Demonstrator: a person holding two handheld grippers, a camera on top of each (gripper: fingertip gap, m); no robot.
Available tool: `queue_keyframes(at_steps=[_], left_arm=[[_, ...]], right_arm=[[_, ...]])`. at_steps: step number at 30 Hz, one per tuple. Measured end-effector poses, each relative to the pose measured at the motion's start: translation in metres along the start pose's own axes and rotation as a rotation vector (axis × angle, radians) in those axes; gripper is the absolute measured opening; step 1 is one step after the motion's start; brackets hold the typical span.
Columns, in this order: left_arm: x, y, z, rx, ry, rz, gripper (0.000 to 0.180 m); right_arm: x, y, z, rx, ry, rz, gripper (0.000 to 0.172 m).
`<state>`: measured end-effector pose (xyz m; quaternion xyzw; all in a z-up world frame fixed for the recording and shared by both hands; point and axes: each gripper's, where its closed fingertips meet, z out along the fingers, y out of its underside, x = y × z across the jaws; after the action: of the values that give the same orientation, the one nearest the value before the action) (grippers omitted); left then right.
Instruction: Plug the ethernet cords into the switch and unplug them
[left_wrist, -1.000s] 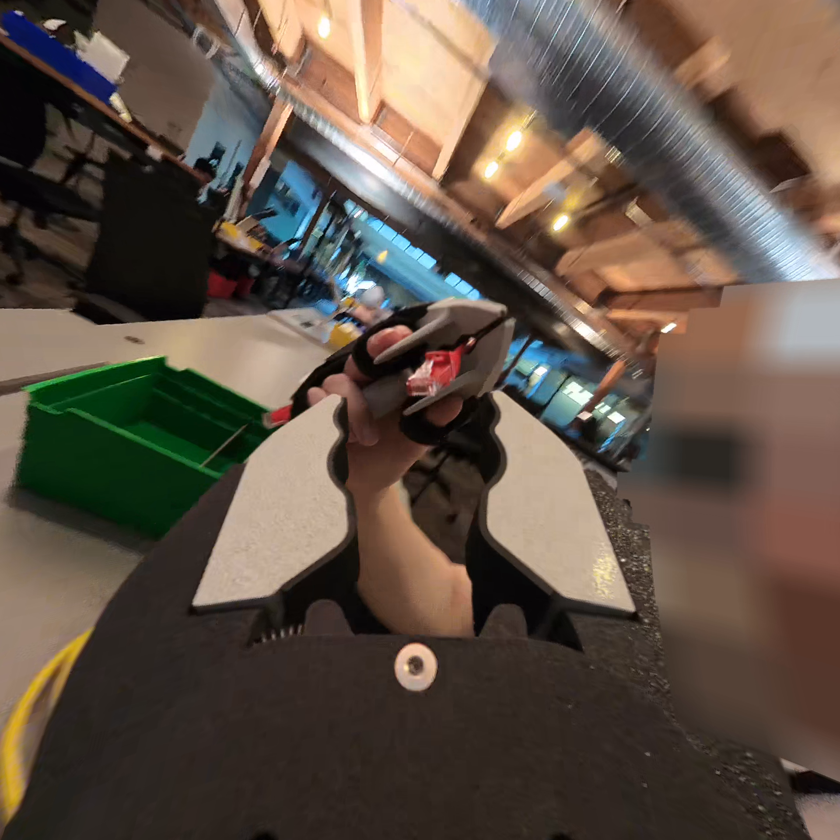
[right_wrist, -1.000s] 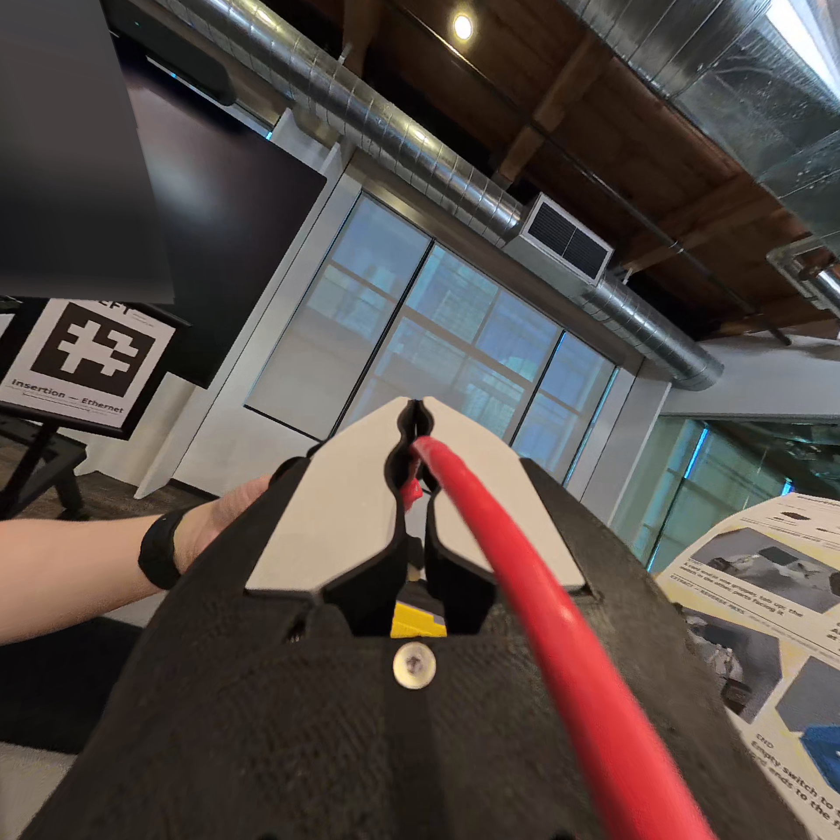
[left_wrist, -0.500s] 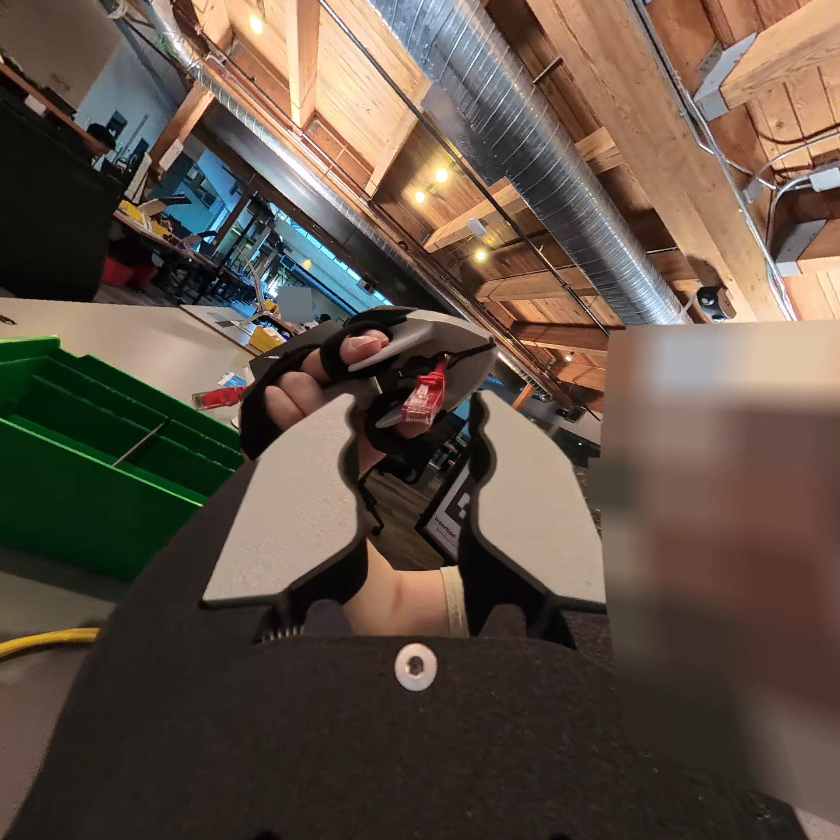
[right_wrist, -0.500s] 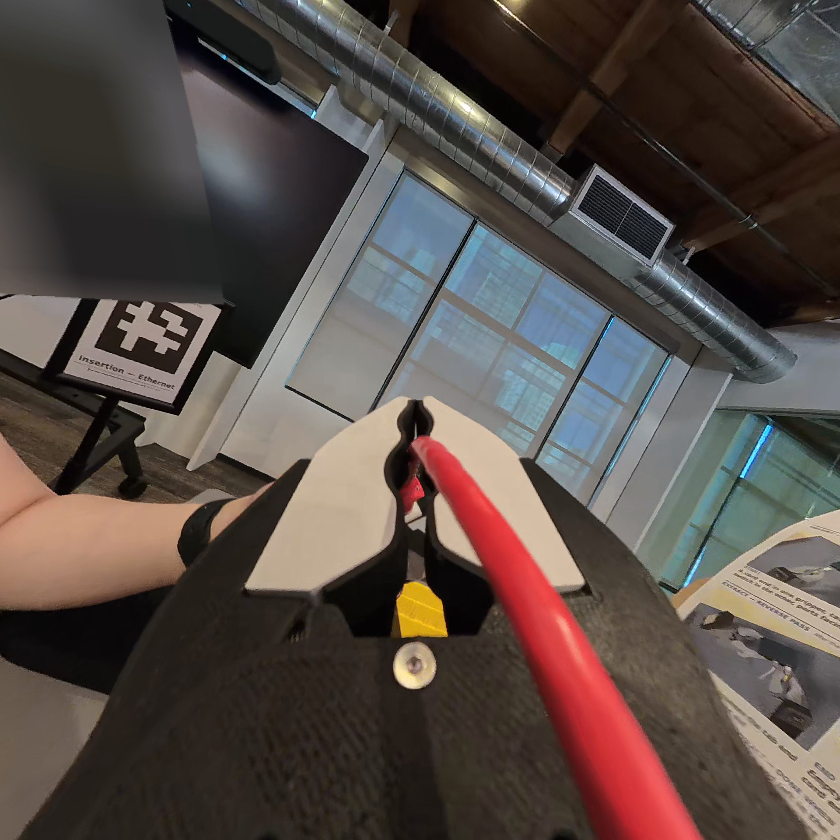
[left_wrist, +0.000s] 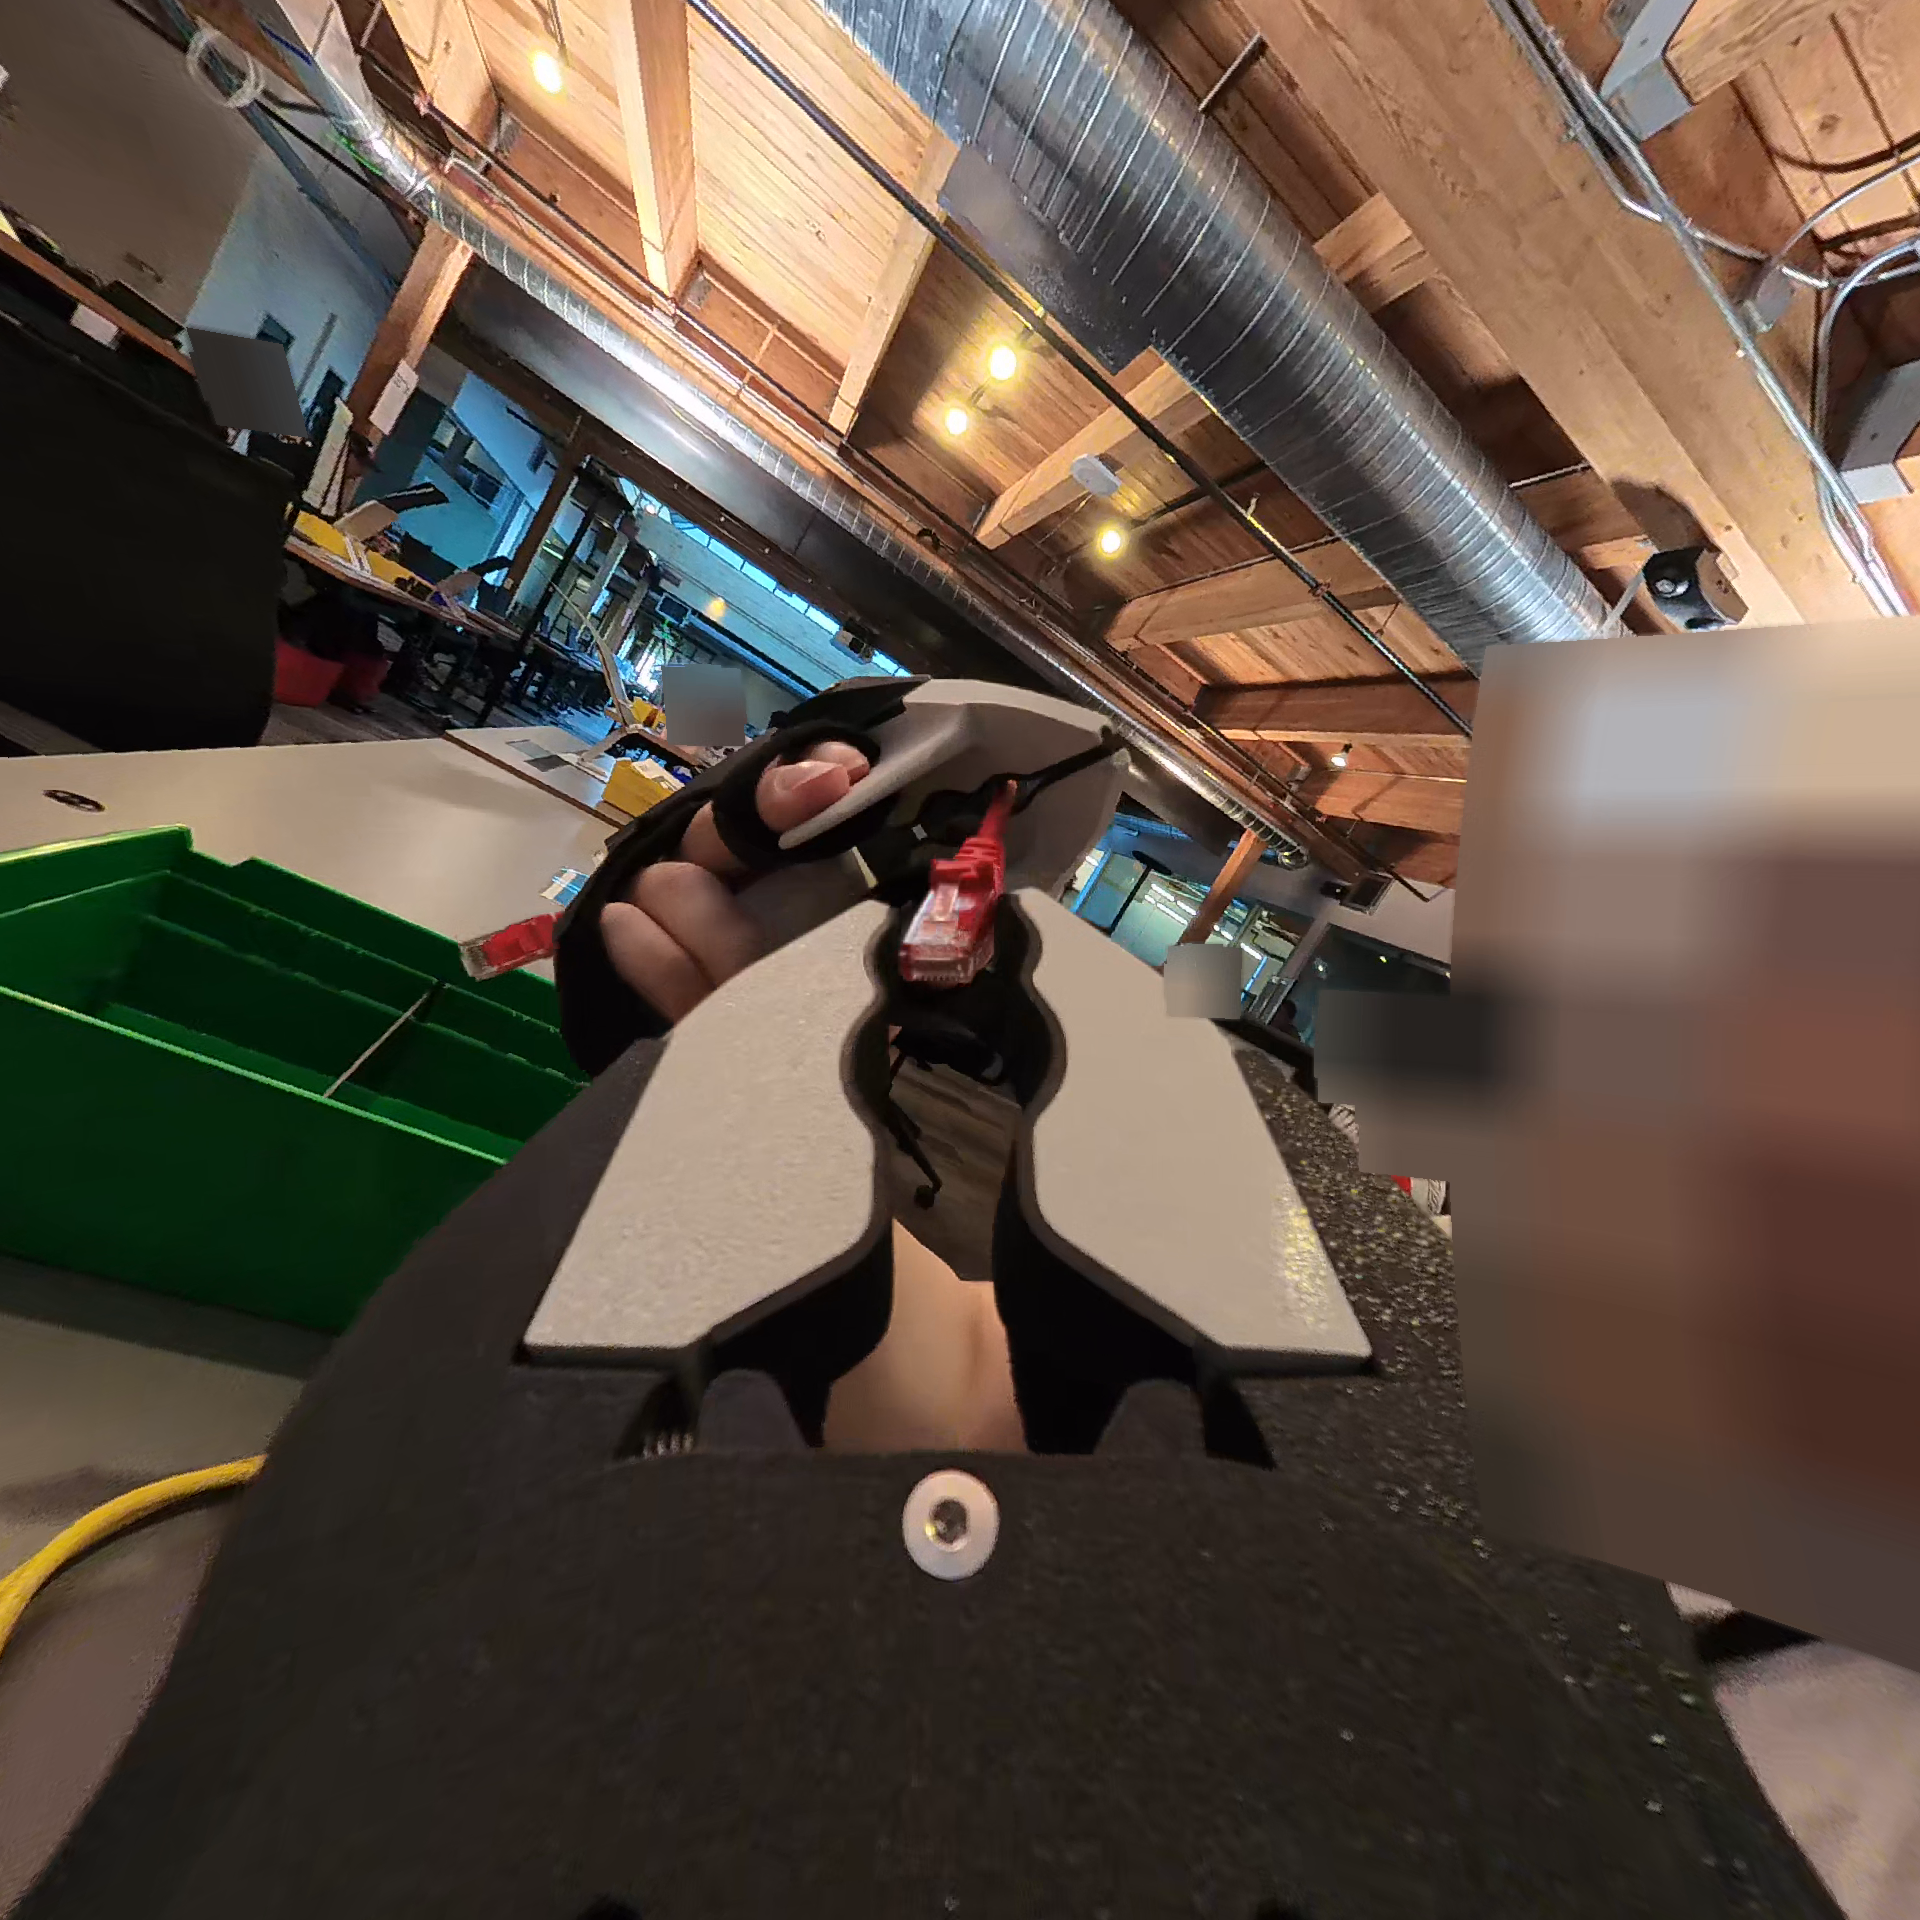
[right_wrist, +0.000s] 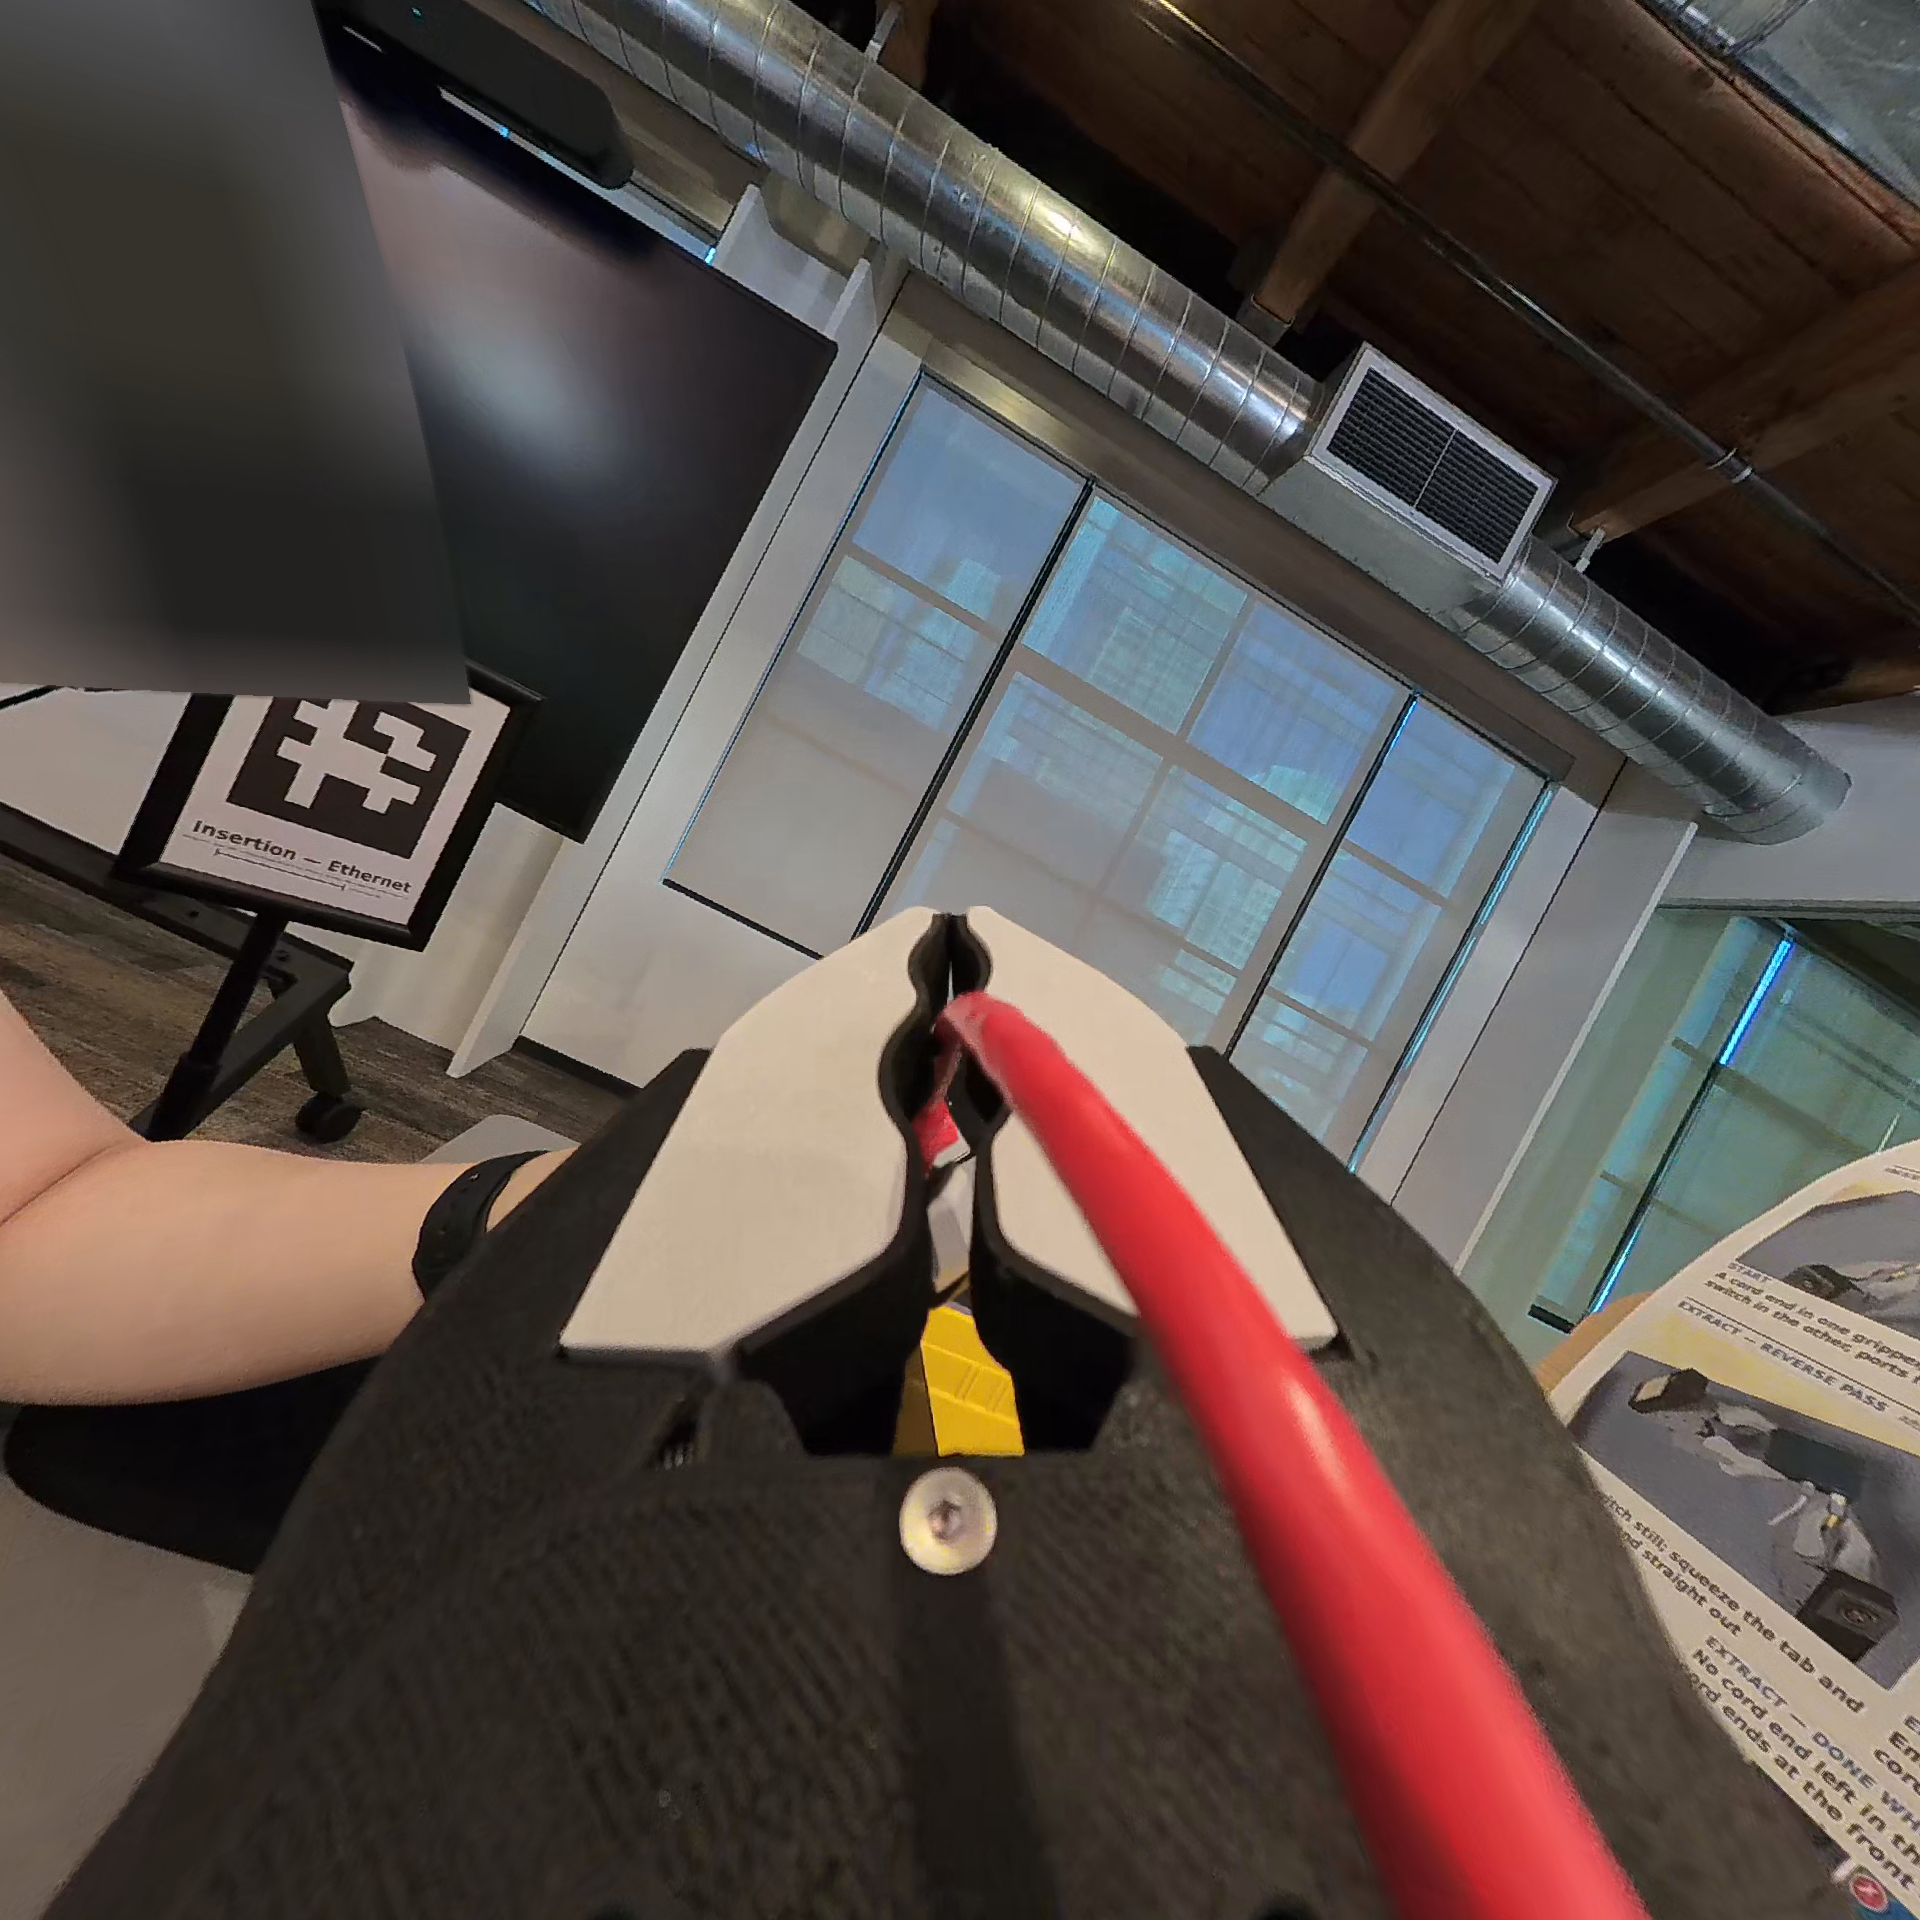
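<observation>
In the left wrist view my right gripper, held by a gloved hand, is shut on a red ethernet cord. The cord's red plug hangs down from it. My left gripper is partly open, and the plug stands between its fingertips with thin dark gaps on both sides. In the right wrist view my right gripper has its tips together. The red cord comes out between the fingers and runs to the lower right. A second red plug shows behind the hand. The switch is not in view.
A green divided bin stands on the pale table at the left. A yellow cable lies near the lower left. A marker sign on a stand and a printed instruction sheet show in the right wrist view.
The red plug has come down from beyond my left fingertips to between them. My left fingers have narrowed around it. My right gripper has stayed shut on the cord.
</observation>
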<state>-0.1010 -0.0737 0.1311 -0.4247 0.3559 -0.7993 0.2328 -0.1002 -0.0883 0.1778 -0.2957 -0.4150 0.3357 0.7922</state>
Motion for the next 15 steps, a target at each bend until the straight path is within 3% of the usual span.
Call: queue_keyframes(at_steps=[1,5,11,15], left_arm=[[0.000,0.000,-0.001,-0.006,-0.003,0.004,0.016],[0.001,-0.004,-0.007,-0.028,-0.080,0.115,0.015],[-0.001,-0.007,-0.017,-0.125,-0.286,0.398,0.015],[0.000,-0.009,-0.023,-0.162,-0.359,0.503,0.015]], right_arm=[[0.000,0.001,0.000,-0.010,0.001,0.003,0.000],[0.007,0.011,0.004,-0.084,0.011,0.090,0.000],[0.009,0.040,0.010,-0.285,0.017,0.244,0.019],[0.002,0.053,0.013,-0.388,-0.013,0.338,0.020]])
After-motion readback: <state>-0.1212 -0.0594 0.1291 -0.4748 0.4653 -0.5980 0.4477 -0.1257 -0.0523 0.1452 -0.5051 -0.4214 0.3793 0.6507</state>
